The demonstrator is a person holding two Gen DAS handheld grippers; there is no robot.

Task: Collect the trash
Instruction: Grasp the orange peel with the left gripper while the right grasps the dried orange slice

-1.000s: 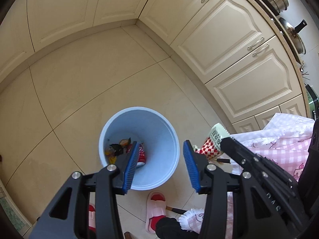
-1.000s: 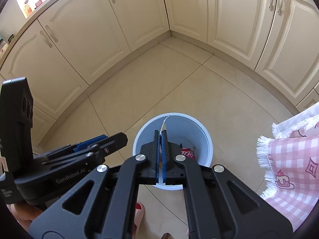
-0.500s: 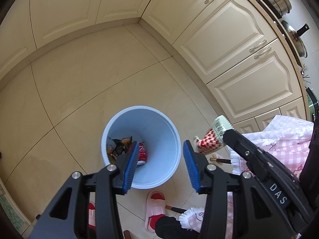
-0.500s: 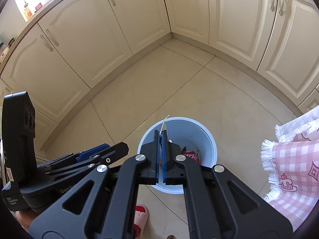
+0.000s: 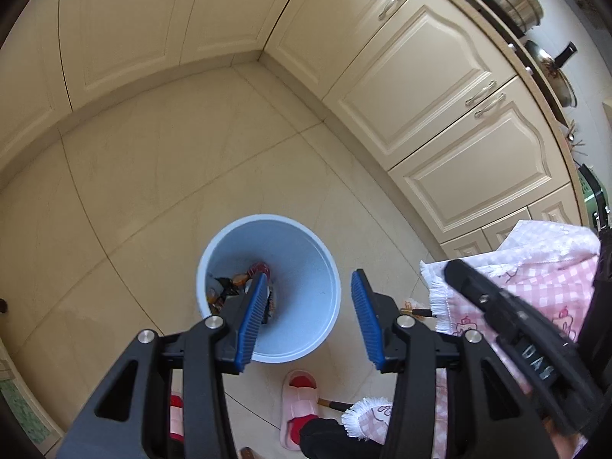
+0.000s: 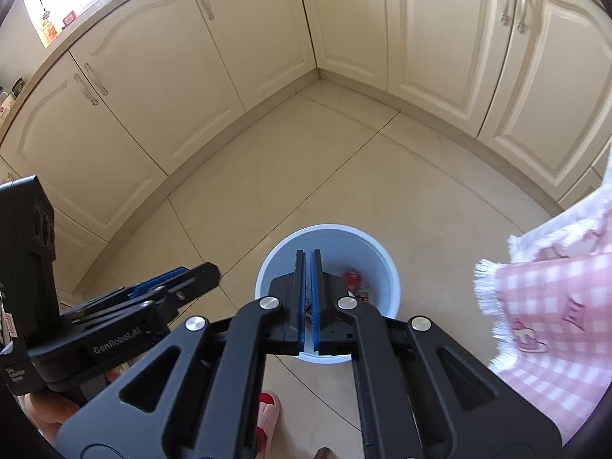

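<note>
Both grippers (image 5: 308,319) (image 6: 308,298) above blue bin (image 5: 325,267) (trash inside)

The left gripper (image 5: 308,315) points steeply downward, its two blue-padded fingers (image 5: 250,321) standing well apart with nothing between them, black linkage arms spreading back toward the camera. The right gripper (image 6: 308,298) tilts down at much the same angle, just beside the left one, its blue pads pressed almost together with only a thin slit showing and nothing plainly seen in it. In the right wrist view the left gripper's body shows from the side at the lower left, and the hand (image 6: 48,415) that holds it shows partly below it.
</note>
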